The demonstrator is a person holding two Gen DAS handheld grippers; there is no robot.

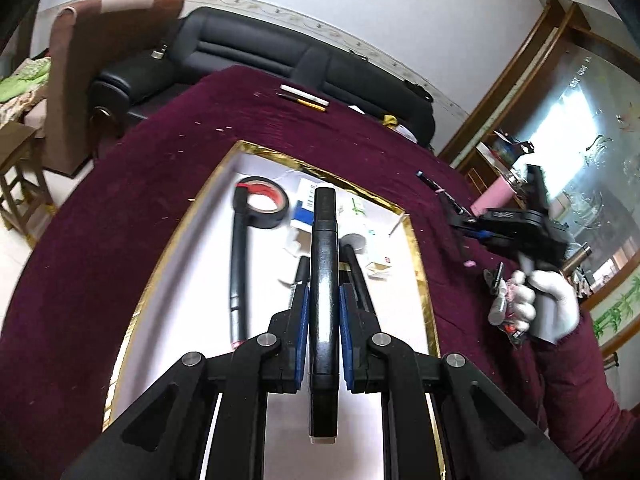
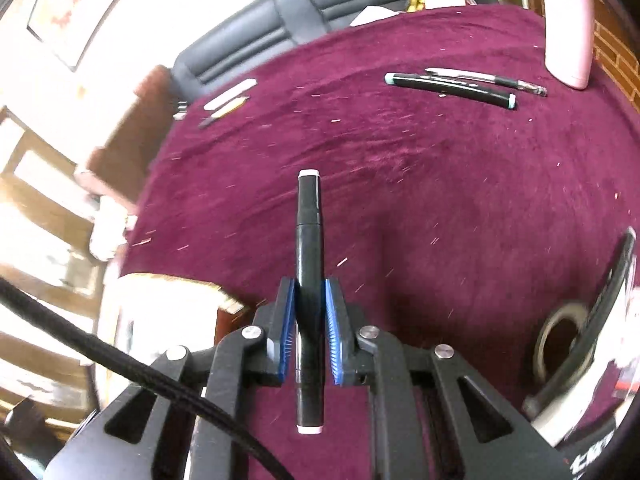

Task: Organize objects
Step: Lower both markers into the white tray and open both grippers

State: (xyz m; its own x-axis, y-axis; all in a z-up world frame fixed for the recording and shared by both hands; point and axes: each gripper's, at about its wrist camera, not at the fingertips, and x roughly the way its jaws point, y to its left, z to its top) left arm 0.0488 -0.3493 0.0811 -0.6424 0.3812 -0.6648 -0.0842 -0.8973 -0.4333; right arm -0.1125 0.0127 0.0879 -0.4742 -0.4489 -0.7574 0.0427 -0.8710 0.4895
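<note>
Maroon velvet is covering the surface [image 2: 420,184], and both views are suggesting a job roughly in its middle stretch. A gold-rimmed white tray [image 1: 420,280] is already holding a roll of black tape [image 1: 262,204], a long black tube [image 1: 237,268] lying just left of it, a blue-and-white box [image 1: 305,204] and some paper scraps further right.

The left gripper [image 1: 323,312] is hovering over the tray's near half with its blue pads clamped on a black marker [image 1: 324,280], which is pointing away along the fingers; judging by this, the marker is about to join the tray's contents.

The right gripper [image 2: 310,320] is sitting over bare cloth to the right of the tray, its pads pressed together on a second black marker [image 2: 307,280] with white end caps. Whether this marker is lifted off the cloth cannot be told from here. In the left view a gloved hand [image 1: 536,300] is carrying this right-hand tool, blurred.

Still waiting on the cloth are a dark pen with pale teal ends [image 2: 450,87] and a clear pen [image 2: 486,79] touching it on its far side, both far right beside a pink bottle [image 2: 568,32]. At the far left edge a white stick [image 2: 230,95] and a yellow pencil [image 2: 227,111] are lying side by side.

Both held markers are looking glossy, stubby and rigid, so they are likely gripping securely.
</note>
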